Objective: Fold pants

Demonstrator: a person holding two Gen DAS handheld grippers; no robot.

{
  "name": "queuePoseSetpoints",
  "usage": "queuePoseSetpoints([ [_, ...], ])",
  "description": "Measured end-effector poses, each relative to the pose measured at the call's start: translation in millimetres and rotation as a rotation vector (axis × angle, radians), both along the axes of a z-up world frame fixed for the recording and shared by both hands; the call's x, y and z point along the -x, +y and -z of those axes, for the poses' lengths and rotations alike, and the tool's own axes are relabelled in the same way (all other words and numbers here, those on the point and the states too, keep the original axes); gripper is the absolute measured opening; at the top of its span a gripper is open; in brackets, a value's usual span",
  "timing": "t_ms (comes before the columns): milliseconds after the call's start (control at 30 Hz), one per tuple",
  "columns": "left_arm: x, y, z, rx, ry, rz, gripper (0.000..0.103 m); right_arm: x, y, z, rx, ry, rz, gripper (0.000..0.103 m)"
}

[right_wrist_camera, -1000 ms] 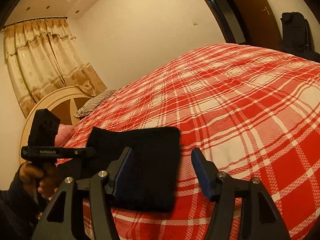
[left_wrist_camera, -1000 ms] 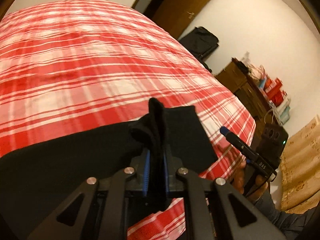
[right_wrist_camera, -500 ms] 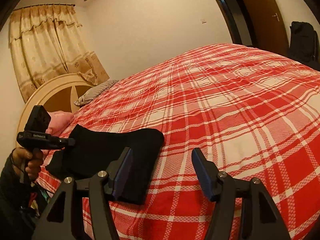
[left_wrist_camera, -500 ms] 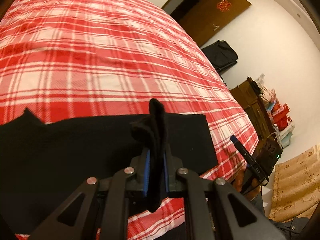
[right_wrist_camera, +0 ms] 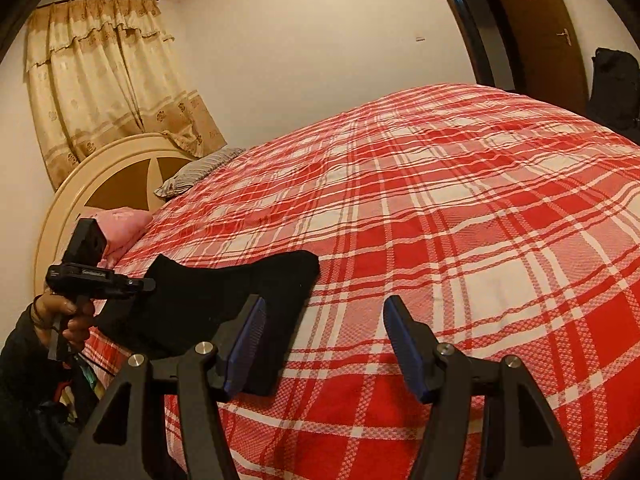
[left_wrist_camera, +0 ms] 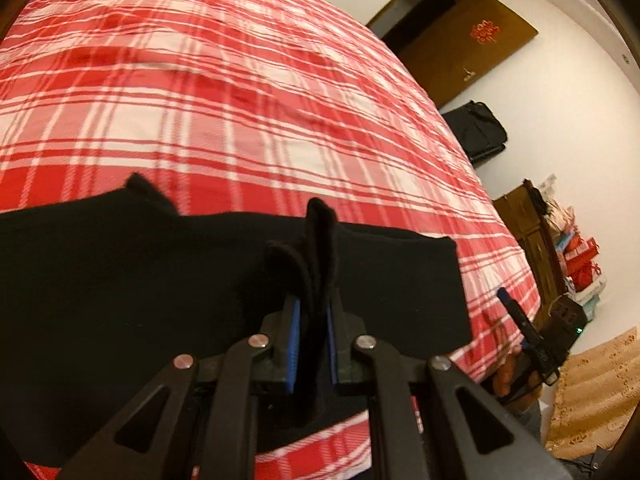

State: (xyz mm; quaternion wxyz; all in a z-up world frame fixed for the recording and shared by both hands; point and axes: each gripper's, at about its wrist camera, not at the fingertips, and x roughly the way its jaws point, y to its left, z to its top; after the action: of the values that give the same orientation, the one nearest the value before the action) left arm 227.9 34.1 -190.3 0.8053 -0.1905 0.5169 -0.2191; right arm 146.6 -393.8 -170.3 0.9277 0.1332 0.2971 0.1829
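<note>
Over at the far left of the right wrist view, a hand (right_wrist_camera: 66, 320) grips the handle of the left gripper (right_wrist_camera: 148, 285), a boxy matte-black tool with a strip of small white lettering along its side, too small to read. Its tip meets the black pants (right_wrist_camera: 224, 300), and from its own camera the blue-padded jaws are pinched tight on a raised ridge of that cloth, a soft, fuzzy knit standing up between the pads. The pants lie along the near edge of the bed (left_wrist_camera: 240, 100), mostly flat, one end squared off, a small corner poking up at the far side. The bedspread is a red-and-white plaid with a woven, waffled texture. Behind it, a round cream headboard (right_wrist_camera: 96, 168) with tan panels, a pink pillow (right_wrist_camera: 124, 220), a striped grey one, and patterned gold curtains (right_wrist_camera: 108, 80). Moving right, the right gripper (right_wrist_camera: 324, 344) hangs over bare plaid just beside the pants' end, its jaws standing apart with nothing between the blue ribbed pads. Further right, a brown wooden door (left_wrist_camera: 480, 40) carries a red knot-shaped ornament, no legible characters. A black suitcase (left_wrist_camera: 476, 132) sits by the wall.
</note>
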Motion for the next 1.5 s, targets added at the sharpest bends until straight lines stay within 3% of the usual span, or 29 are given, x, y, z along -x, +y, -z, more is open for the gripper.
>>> queuePoseSetpoints([
  [167, 6, -7, 12, -0.085, -0.014, 0.039, 0.013, 0, 12, 3, 0.037, 0.007, -0.032, 0.063],
  [300, 14, -14, 13, -0.203, -0.062, 0.052, 0.024, -3, 26, -4, 0.017, 0.000, -0.074, 0.063],
  [400, 16, -13, 12, -0.228, -0.078, 0.051, 0.026, -6, 48, -12, 0.061, -0.020, -0.139, 0.064],
  [533, 18, -7, 9, -0.303, -0.124, 0.026, 0.052, -18, 77, -5, 0.098, 0.034, -0.246, 0.069],
  [633, 20, -5, 13, -0.292, -0.118, 0.030, 0.052, -32, 96, 22, 0.168, 0.196, -0.309, 0.070],
  [667, 21, -5, 12, -0.295, -0.125, 0.032, 0.052, -31, 100, 27, 0.200, 0.204, -0.305, 0.070],
  [767, 22, -5, 4, -0.275, -0.157, 0.028, 0.052, -24, 106, 22, 0.259, 0.166, -0.319, 0.070],
  [833, 16, -6, -3, -0.291, -0.196, 0.020, 0.063, -26, 108, 15, 0.254, 0.162, -0.328, 0.070],
  [967, -4, -7, -6, -0.355, -0.214, -0.035, 0.067, -37, 126, 0, 0.266, 0.118, -0.332, 0.070],
  [1100, -16, -16, 1, -0.441, -0.218, -0.031, 0.069, -56, 146, -1, 0.281, 0.114, -0.330, 0.070],
  [1233, -19, -18, 14, -0.453, -0.197, -0.015, 0.076, -76, 159, 22, 0.310, 0.193, -0.337, 0.070],
  [1500, -13, -16, 12, -0.430, -0.209, 0.000, 0.078, -69, 160, 20, 0.320, 0.164, -0.314, 0.070],
])
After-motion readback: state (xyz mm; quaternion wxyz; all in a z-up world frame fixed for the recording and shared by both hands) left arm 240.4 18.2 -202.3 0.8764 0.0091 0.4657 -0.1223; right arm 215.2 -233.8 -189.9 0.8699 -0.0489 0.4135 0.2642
